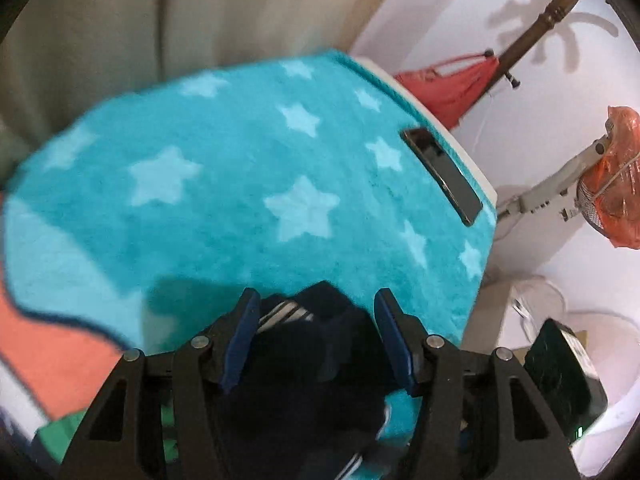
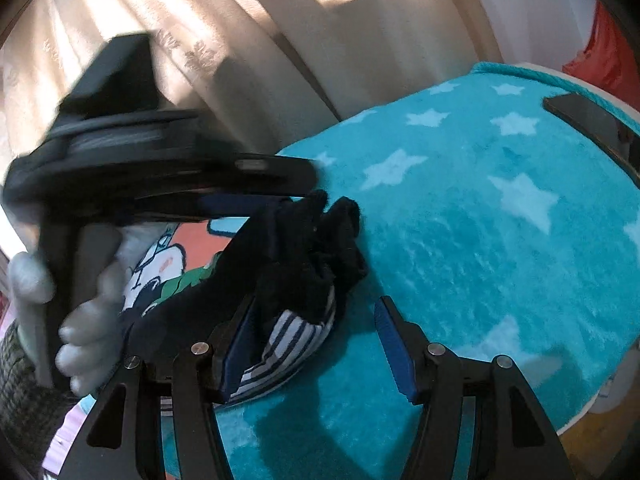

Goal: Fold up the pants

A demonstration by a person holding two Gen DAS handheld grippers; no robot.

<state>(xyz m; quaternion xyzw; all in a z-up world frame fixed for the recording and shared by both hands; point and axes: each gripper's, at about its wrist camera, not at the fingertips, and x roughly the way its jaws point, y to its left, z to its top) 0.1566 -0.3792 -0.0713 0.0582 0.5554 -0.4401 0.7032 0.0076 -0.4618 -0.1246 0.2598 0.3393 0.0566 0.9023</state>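
Note:
The pants [image 1: 308, 364] are dark navy with a white-striped inside, bunched up on a turquoise star blanket [image 1: 248, 184]. In the left wrist view my left gripper [image 1: 316, 340] is open, its blue pads either side of the bunched fabric, not closed on it. In the right wrist view my right gripper [image 2: 316, 344] is open; the pants [image 2: 304, 264] lie against its left pad, striped lining showing. The left gripper [image 2: 280, 172] shows there too, above the pants, held by a gloved hand [image 2: 80, 320].
A black phone [image 1: 442, 176] lies near the blanket's far right edge; it shows in the right wrist view too [image 2: 592, 124]. A cartoon-print cloth [image 2: 168, 264] lies at left. Curtains [image 2: 200, 40] hang behind. A fan in orange plastic [image 1: 616, 184] and a coat stand [image 1: 540, 28] are at right.

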